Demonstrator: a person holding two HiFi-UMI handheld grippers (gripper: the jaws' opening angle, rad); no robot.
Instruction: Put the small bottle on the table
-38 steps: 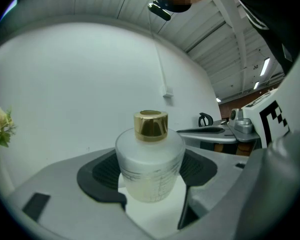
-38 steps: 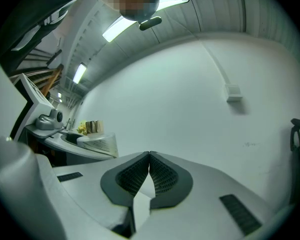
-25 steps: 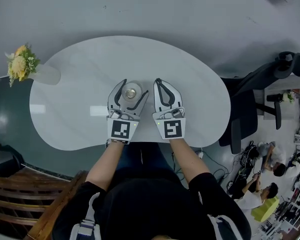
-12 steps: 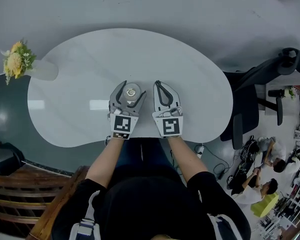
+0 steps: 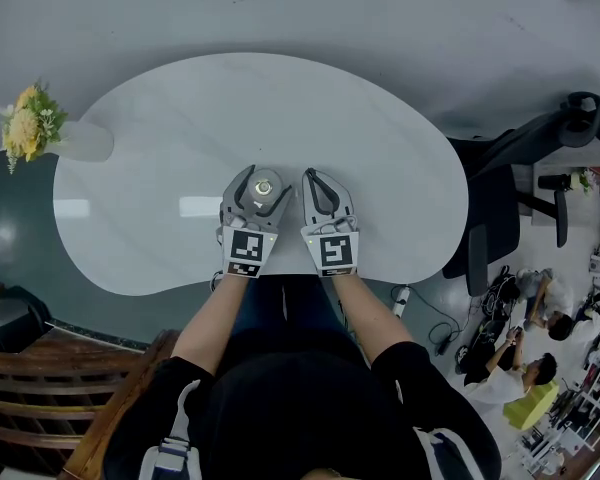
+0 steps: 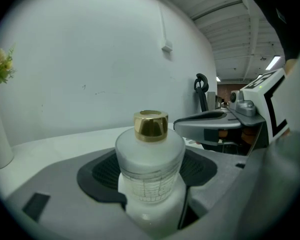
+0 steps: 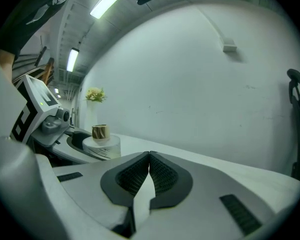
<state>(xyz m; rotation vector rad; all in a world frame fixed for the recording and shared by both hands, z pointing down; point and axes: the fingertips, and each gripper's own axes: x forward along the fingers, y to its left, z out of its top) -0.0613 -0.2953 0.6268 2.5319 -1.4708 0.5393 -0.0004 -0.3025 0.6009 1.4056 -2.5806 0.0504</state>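
Observation:
The small bottle is frosted white with a gold cap. It stands upright between the jaws of my left gripper, which is shut on its body, over the near middle of the white table. In the left gripper view the bottle fills the centre and its base is hidden, so whether it touches the table I cannot tell. My right gripper sits just to the right, shut, with nothing held; its pads meet at the tips. The right gripper view shows the bottle at the left.
A white vase with yellow flowers stands at the table's far left edge. A black office chair is beside the table's right end. A wooden chair is at the lower left. People sit on the floor at the lower right.
The right gripper has drawn back a little and closer to the left one. The left gripper still holds the bottle in nearly the same spot.

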